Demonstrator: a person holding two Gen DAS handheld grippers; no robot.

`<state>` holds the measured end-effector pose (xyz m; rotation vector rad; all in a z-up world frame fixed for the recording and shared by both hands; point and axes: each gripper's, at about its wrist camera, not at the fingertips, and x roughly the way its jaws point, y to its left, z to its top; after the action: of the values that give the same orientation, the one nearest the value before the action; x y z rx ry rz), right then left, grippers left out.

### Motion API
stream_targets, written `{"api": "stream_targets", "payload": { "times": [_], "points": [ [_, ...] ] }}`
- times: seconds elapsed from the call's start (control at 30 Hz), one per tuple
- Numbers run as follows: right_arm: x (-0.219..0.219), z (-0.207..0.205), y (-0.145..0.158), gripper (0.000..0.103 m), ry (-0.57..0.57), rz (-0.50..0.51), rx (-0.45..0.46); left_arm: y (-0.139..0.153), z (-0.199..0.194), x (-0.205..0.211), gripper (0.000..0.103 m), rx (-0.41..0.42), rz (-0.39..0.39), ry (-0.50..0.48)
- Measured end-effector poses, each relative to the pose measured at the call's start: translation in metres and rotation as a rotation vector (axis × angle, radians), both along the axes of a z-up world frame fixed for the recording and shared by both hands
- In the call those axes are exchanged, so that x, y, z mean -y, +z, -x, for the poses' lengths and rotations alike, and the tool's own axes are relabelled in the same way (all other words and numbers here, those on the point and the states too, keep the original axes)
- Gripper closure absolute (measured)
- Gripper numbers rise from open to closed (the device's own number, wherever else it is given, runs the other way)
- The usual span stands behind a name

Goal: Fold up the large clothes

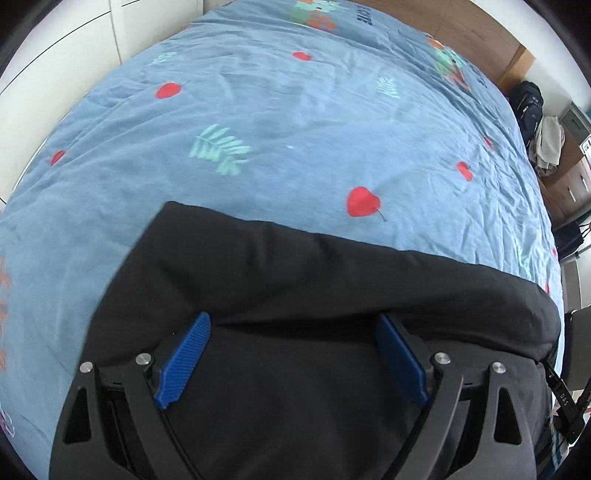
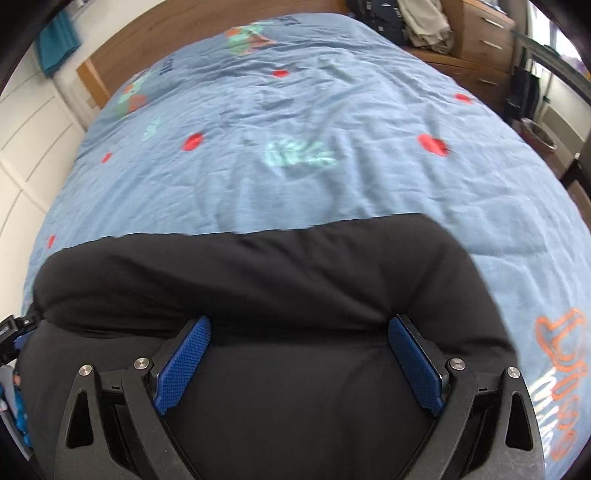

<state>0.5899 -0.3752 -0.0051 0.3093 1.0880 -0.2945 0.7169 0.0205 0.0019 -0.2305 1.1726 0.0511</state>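
A large black garment (image 1: 332, 273) lies folded on a blue bedspread (image 1: 277, 122), with a thick rounded fold along its far edge. My left gripper (image 1: 291, 325) is wide open just above the garment, its blue pads (image 1: 184, 362) spread apart and their tips tucked under the fold. In the right wrist view the same black garment (image 2: 258, 280) fills the lower half over the bedspread (image 2: 295, 184). My right gripper (image 2: 299, 328) is also wide open above it, its blue pads (image 2: 183, 363) spread, gripping nothing.
The bedspread has red apples and green leaves printed on it. A wooden headboard (image 2: 122, 40) is at the far end. White cupboards (image 1: 55, 66) stand on the left. Wooden drawers (image 2: 484, 33), a dark backpack (image 1: 530, 103) and piled clothes (image 1: 550, 144) stand on the right.
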Motion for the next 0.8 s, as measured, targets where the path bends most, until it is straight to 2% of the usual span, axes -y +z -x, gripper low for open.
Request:
{"api": "stream_targets", "payload": {
  "times": [0.1,0.2,0.27,0.33,0.4,0.5,0.57,0.63,0.73,0.8],
  "points": [
    [0.007,0.022,0.015,0.008,0.022,0.018,0.029,0.034,0.032,-0.028,0.012,0.099,0.110,-0.045],
    [-0.009,0.049,0.039,0.008,0.098,0.011,0.115,0.058,0.067,-0.030,0.012,0.167,0.140,-0.126],
    [-0.028,0.069,0.051,0.008,0.161,-0.017,0.173,0.062,0.090,-0.024,0.012,0.181,0.150,-0.169],
    [-0.045,0.083,0.053,0.008,0.218,-0.045,0.193,0.055,0.111,-0.018,0.012,0.179,0.208,-0.206],
    [-0.059,0.098,0.045,0.008,0.260,-0.084,0.194,0.042,0.123,-0.014,0.012,0.163,0.197,-0.211],
    [-0.059,0.118,0.029,0.008,0.257,-0.114,0.184,0.007,0.132,-0.018,0.012,0.098,0.091,-0.180],
    [-0.049,0.130,0.022,0.008,0.224,-0.099,0.168,-0.003,0.136,-0.026,0.012,0.093,0.093,-0.165],
    [-0.038,0.135,0.019,0.008,0.206,-0.047,0.141,-0.002,0.141,-0.037,0.012,0.103,0.126,-0.128],
    [-0.021,0.144,0.023,0.008,0.143,0.069,0.091,0.011,0.151,-0.039,0.012,0.160,0.097,-0.110],
    [-0.016,0.151,0.033,0.008,0.129,0.067,0.121,0.019,0.160,-0.034,0.012,0.207,0.098,-0.128]
  ]
}}
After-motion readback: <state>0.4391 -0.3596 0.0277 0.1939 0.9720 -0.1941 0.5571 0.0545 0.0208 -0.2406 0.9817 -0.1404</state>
